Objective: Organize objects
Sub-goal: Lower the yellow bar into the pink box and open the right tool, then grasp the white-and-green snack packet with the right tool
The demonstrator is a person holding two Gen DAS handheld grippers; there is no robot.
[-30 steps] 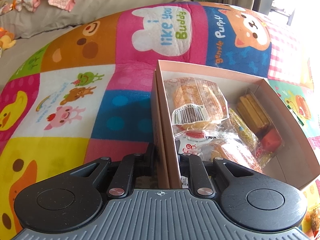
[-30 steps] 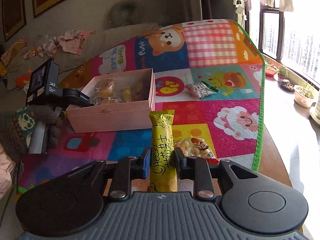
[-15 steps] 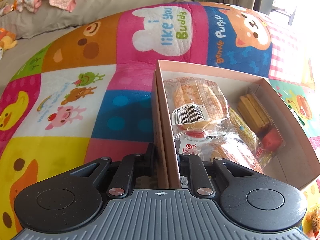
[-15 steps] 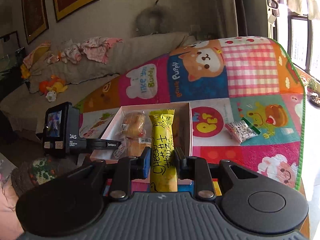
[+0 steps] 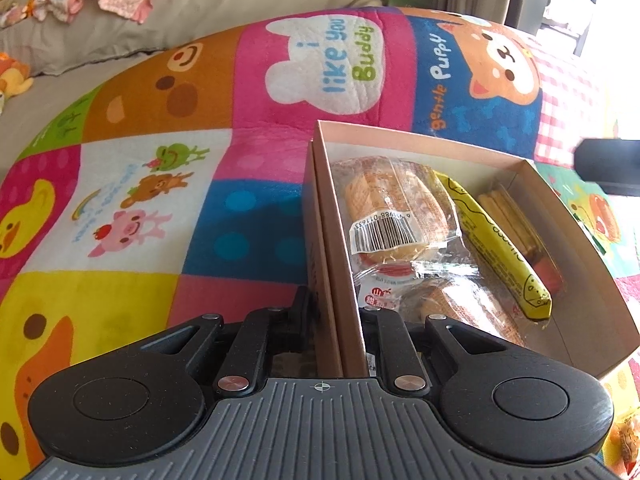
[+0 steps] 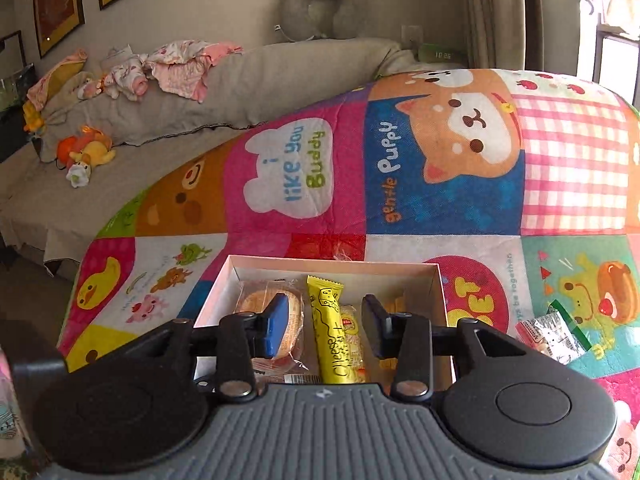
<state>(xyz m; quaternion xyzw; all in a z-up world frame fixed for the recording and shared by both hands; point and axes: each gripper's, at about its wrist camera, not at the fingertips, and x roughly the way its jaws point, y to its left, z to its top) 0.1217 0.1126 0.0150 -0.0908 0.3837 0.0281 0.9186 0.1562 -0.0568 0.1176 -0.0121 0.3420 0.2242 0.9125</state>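
Note:
A pink cardboard box (image 5: 576,232) lies on the colourful mat and holds wrapped snacks. My left gripper (image 5: 338,312) is shut on the box's near wall (image 5: 340,280). The yellow cheese stick packet (image 5: 500,248) lies inside the box beside a wrapped bread (image 5: 392,208). In the right wrist view my right gripper (image 6: 326,330) is open just above the box (image 6: 436,284), with the yellow packet (image 6: 332,340) lying free between its fingers, beside the bread (image 6: 256,304).
A clear snack packet (image 6: 552,336) lies on the mat right of the box. Another snack (image 5: 628,440) shows at the lower right of the left wrist view. A grey sofa (image 6: 248,80) with clothes and toys stands behind.
My right gripper moved over the box, opened and let go of the yellow packet, which now lies in the box. My left gripper kept its hold on the box wall.

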